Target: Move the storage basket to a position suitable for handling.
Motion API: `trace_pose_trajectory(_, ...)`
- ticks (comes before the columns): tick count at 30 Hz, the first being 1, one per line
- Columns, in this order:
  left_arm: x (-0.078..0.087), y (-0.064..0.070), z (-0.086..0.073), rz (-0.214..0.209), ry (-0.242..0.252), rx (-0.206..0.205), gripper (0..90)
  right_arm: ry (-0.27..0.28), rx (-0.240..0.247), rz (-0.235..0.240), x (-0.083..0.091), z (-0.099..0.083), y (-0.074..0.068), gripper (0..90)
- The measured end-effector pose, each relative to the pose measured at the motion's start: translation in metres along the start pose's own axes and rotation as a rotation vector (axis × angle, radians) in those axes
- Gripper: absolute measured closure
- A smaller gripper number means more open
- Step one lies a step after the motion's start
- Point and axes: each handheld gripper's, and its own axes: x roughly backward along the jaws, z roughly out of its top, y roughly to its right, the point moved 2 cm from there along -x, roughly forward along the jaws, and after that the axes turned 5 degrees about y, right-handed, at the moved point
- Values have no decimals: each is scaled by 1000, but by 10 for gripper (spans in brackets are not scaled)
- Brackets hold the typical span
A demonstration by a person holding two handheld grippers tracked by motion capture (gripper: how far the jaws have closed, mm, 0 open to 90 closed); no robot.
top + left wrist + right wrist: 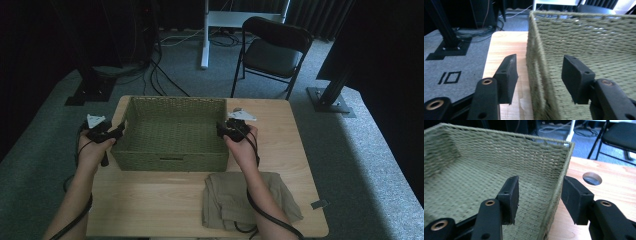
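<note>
An empty green woven basket stands in the middle of the wooden table. My left gripper is at the basket's left wall and my right gripper at its right wall, each held in a hand. In the left gripper view the left gripper is open astride the basket wall, one jaw over the table, the other inside. In the right gripper view the right gripper is open astride the basket's wall in the same way. Neither jaw pair presses the weave.
A folded khaki cloth lies at the table's front right, under the right forearm. A round hole is in the tabletop behind the right gripper. A black folding chair and floor cables lie beyond the table.
</note>
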Motion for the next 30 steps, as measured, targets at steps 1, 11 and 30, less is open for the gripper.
trace_pose_trajectory(1,-4,1,-2,-1,-10,-3,462,-23,-7,-20,-11,-3,0,478)
trace_pose_trajectory(11,-19,6,-16,4,-34,-54,665,-90,-30,-87,-35,-19,3,555)
trace_pose_trajectory(30,-22,19,-20,-8,-23,-49,770,-100,-68,-200,-34,-19,10,763)
